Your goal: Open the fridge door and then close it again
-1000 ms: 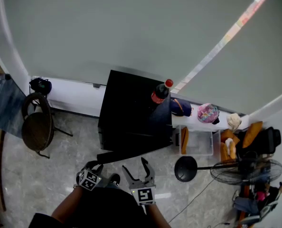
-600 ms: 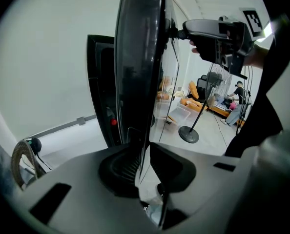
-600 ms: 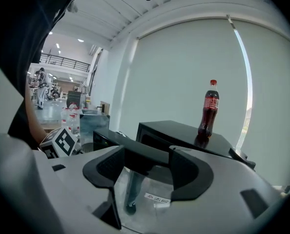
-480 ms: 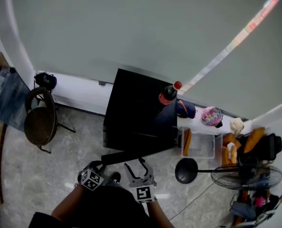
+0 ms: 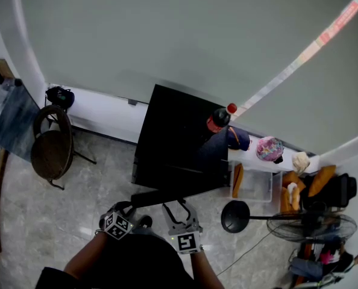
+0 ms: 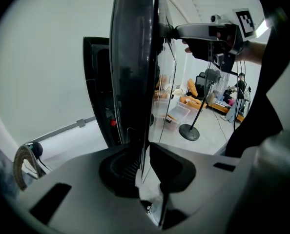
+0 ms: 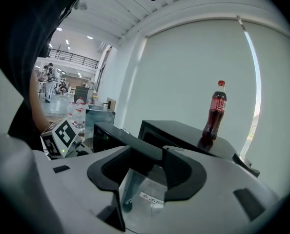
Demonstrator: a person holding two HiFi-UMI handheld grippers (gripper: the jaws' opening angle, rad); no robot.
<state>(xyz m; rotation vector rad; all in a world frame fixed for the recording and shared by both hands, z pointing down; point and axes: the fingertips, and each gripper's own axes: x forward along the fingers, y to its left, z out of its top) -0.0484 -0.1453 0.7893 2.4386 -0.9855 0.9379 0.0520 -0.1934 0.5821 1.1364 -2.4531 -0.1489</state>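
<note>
The black mini fridge (image 5: 173,137) backs onto a plain white wall. Its glossy slab of a fridge door (image 5: 179,194) is swung out over the polished stone floor (image 5: 58,221). There is free floor toward the round chair (image 5: 52,152), and a disc-footed fan stand (image 5: 235,215) crowds the other side. The left gripper (image 6: 144,162), nearly closed, pinches the door's thin edge. The right gripper (image 7: 146,167) has just been closing its jaws on the door's top edge, which fills the gap between them.

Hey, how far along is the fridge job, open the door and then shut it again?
Opening looks done: the small black fridge has its door swung out towards the person. In hand: the left gripper is clamped on the door's edge, and the right gripper has just been closing its jaws on the top edge. Left: swinging it shut.
</note>
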